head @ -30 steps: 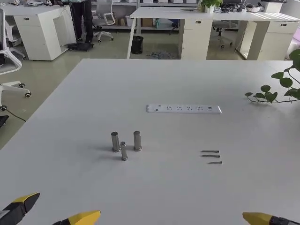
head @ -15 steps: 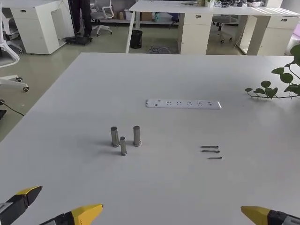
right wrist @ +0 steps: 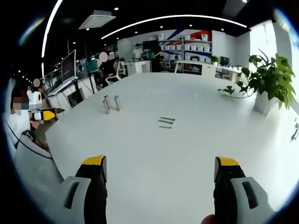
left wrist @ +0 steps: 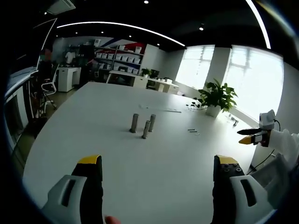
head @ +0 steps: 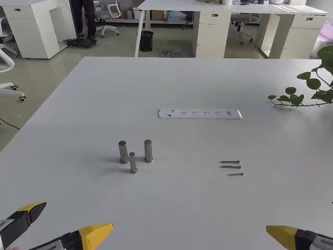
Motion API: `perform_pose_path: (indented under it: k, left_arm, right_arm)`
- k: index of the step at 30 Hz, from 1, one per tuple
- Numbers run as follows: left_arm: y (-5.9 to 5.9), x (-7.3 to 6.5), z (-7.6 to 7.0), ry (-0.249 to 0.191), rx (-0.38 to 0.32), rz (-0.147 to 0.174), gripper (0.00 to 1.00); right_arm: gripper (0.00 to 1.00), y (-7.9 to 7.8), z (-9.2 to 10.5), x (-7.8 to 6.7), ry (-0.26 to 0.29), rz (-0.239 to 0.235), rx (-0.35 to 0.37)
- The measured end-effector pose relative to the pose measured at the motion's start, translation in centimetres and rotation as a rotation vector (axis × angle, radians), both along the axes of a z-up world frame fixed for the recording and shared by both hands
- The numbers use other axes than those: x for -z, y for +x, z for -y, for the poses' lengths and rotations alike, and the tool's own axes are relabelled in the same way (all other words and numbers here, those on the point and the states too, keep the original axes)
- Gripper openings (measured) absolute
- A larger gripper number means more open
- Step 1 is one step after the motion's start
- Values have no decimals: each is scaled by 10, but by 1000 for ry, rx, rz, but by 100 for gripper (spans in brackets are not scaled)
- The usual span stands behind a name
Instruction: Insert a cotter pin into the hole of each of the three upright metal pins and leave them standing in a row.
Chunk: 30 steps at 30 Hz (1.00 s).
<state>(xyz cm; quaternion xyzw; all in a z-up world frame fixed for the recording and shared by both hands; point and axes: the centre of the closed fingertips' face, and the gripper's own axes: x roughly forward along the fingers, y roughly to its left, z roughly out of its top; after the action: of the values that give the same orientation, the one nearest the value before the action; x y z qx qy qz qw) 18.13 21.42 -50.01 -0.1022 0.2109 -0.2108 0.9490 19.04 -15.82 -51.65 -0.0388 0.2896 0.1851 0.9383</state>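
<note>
- My left hand-held gripper (head: 66, 221) hangs low at the near left edge of the surface (head: 182, 208), jaws spread wide with nothing between them.
- My right hand-held gripper (right wrist: 160, 165) is just as wide open and empty. In the head view, one yellow tip of it pokes in at the bottom right.
- The three metal pins (head: 133, 162) stand upright on the surface ahead of my left hand-held gripper. They are bunched in a tight triangle, two behind and a shorter one in front, not touching.
- The three cotter pins (head: 230, 166) lie flat, stacked one below another, well off to the right of the metal pins. None sits in a hole.
- A power strip (head: 200, 113) lies beyond both groups.
- A plant (head: 307, 91) trails in at the right edge.
</note>
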Motion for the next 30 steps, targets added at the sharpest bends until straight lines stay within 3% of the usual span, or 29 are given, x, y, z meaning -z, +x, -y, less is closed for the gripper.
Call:
perform_pose_path:
  k: [5, 9, 13, 20, 25, 30]
  left_arm:
    - [11, -3, 8, -4, 46, -2, 94]
    - [27, -5, 17, 43, 89, 19, 94]
    - [41, -4, 24, 56, 113, 31, 93]
    - [67, 7, 38, 87, 161, 25, 89]
    - [89, 12, 43, 90, 172, 34, 84]
    - [111, 18, 46, 125, 182, 44, 74]
  right_arm:
    - [94, 0, 0, 0, 5, -3, 0]
    - [94, 2, 2, 0, 0, -7, -1]
    - [93, 4, 3, 0, 3, -7, 0]
    - [93, 2, 4, 5, 5, -24, 6]
    - [92, 1, 4, 10, -19, -39, -4]
    - [92, 1, 2, 17, -36, -60, -21]
